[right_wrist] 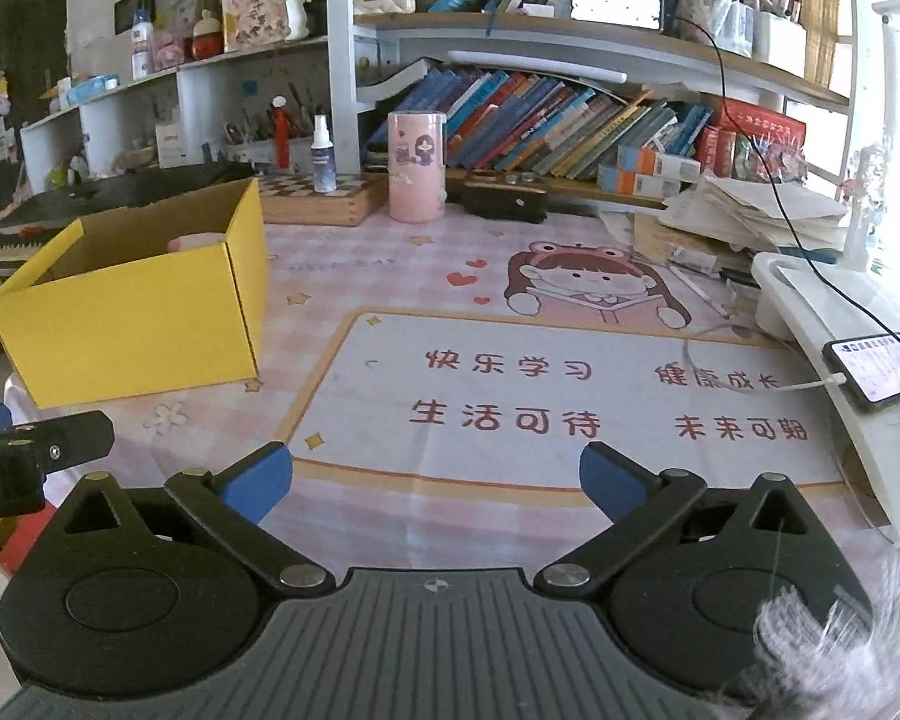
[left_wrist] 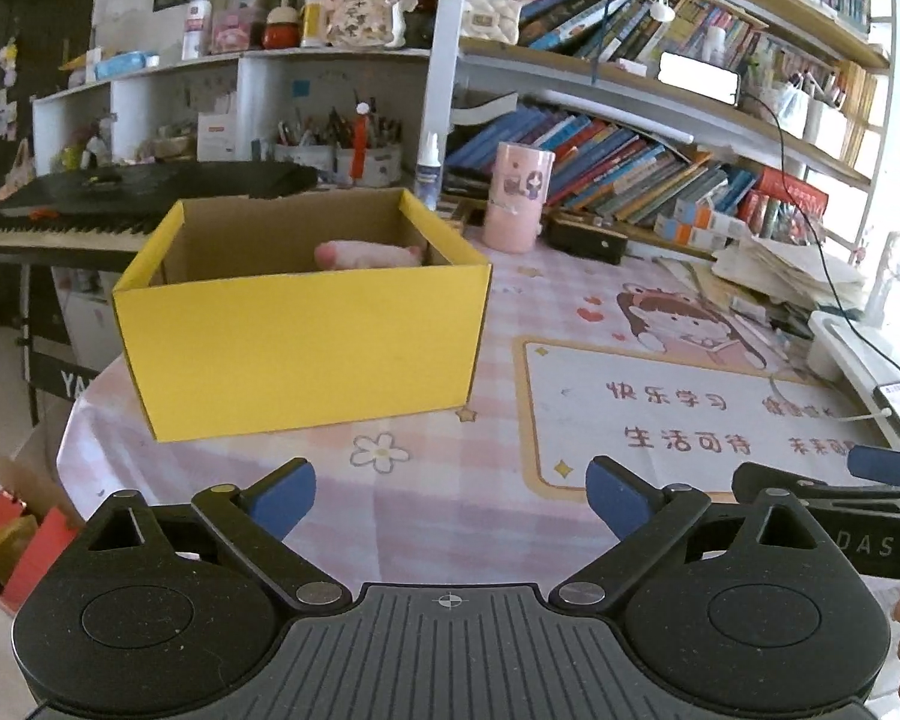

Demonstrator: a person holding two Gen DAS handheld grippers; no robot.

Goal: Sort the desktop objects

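Note:
A yellow cardboard box (left_wrist: 300, 354) stands open on the pink desk mat, with a pink soft toy (left_wrist: 369, 254) lying inside against its far wall. In the right wrist view the same box (right_wrist: 132, 312) sits at the left and the toy (right_wrist: 195, 242) just shows over its rim. My left gripper (left_wrist: 450, 501) hovers low over the mat in front of the box, open, with nothing between its blue pads. My right gripper (right_wrist: 435, 480) is open wide over the printed mat, also with nothing in it. Each gripper's fingertip shows at the edge of the other's view.
A pink cylinder (right_wrist: 417, 165), a spray bottle (right_wrist: 323, 153) and a dark case (right_wrist: 504, 198) stand at the back of the desk. Leaning books fill the shelves behind. A paper pile (right_wrist: 750, 216) and a white stand with a phone (right_wrist: 879, 369) are on the right. A keyboard (left_wrist: 66, 228) sits left.

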